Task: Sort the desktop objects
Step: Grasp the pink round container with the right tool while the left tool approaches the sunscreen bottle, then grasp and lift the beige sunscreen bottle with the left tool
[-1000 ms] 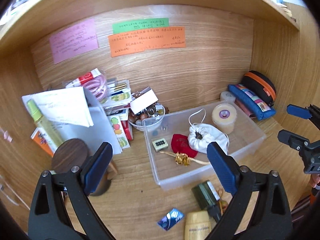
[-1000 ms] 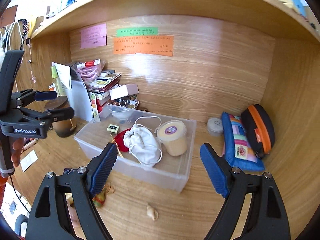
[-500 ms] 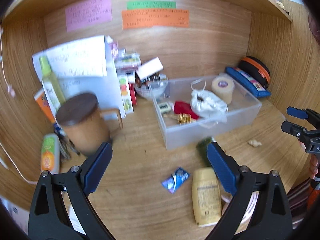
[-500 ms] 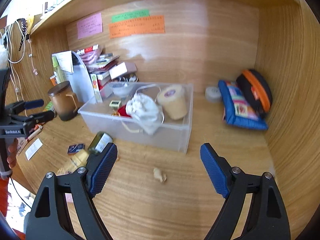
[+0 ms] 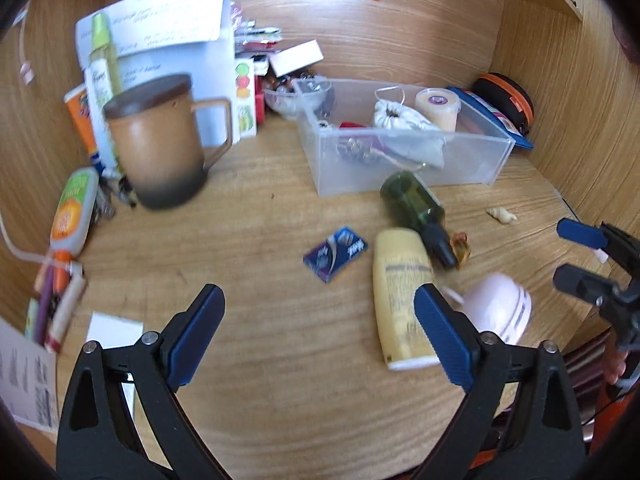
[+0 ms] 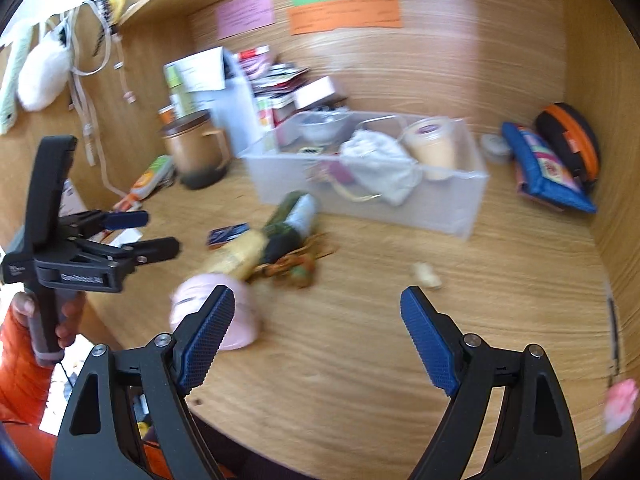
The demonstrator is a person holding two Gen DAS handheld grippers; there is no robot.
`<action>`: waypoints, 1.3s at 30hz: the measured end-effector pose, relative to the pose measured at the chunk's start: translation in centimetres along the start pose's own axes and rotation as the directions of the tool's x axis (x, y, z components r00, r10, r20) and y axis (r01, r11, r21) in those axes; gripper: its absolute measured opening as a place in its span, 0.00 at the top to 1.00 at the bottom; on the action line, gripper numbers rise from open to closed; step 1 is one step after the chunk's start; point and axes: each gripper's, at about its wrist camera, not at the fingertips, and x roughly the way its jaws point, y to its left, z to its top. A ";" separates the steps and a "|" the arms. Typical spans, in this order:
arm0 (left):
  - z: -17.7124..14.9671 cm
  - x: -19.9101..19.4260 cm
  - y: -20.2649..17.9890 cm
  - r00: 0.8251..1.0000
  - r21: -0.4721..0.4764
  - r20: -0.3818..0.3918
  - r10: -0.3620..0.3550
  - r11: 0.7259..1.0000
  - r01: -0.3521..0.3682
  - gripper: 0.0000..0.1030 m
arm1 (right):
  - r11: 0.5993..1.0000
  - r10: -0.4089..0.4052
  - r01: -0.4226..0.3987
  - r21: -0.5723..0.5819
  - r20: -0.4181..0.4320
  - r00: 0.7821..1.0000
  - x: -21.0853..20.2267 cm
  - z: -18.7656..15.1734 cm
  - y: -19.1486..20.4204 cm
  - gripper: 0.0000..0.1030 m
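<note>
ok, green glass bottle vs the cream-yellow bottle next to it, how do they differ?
The green bottle is dark, see-through glass; the cream-yellow bottle is opaque and pale. The green one has a black cap pointing toward the camera; the yellow one's end near the camera is white. Both lie on their sides, touching, just in front of the clear bin.

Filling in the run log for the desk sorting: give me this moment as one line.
left gripper: open, empty | right gripper: open, empty | loose on desk: yellow tube, green bottle | clear bin: part filled

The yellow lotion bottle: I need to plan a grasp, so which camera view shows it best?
The left wrist view: the yellow lotion bottle lies sharp and nearly whole on the desk. In the right wrist view it is blurred and partly hidden behind the pink cup.
</note>
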 end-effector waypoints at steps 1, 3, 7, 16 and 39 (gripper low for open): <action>-0.5 -0.1 0.1 1.000 -0.011 -0.003 -0.001 1.000 0.001 0.06 | 1.000 0.014 -0.014 -0.004 -0.002 1.000 0.2 -0.2 0.6 0.19; -1.3 -0.2 0.2 1.000 -0.025 -0.009 0.003 1.000 -0.003 0.06 | 0.999 0.033 -0.033 -0.008 -0.007 0.999 0.5 -0.5 1.6 0.19; -2.5 -0.7 0.3 1.000 -0.043 -0.008 0.003 0.999 -0.003 0.06 | 0.998 0.063 -0.064 -0.026 -0.027 0.998 1.9 -0.9 3.4 0.19; -3.3 -0.1 0.5 0.999 -0.047 -0.040 -0.008 0.999 0.006 0.06 | 0.992 0.121 -0.124 -0.021 -0.095 0.988 5.9 -1.1 5.5 0.23; 0.7 5.6 -6.1 0.988 0.047 -0.134 -0.070 0.996 0.077 0.32 | 0.991 0.044 -0.046 0.127 0.025 0.999 1.0 -0.9 -3.8 0.40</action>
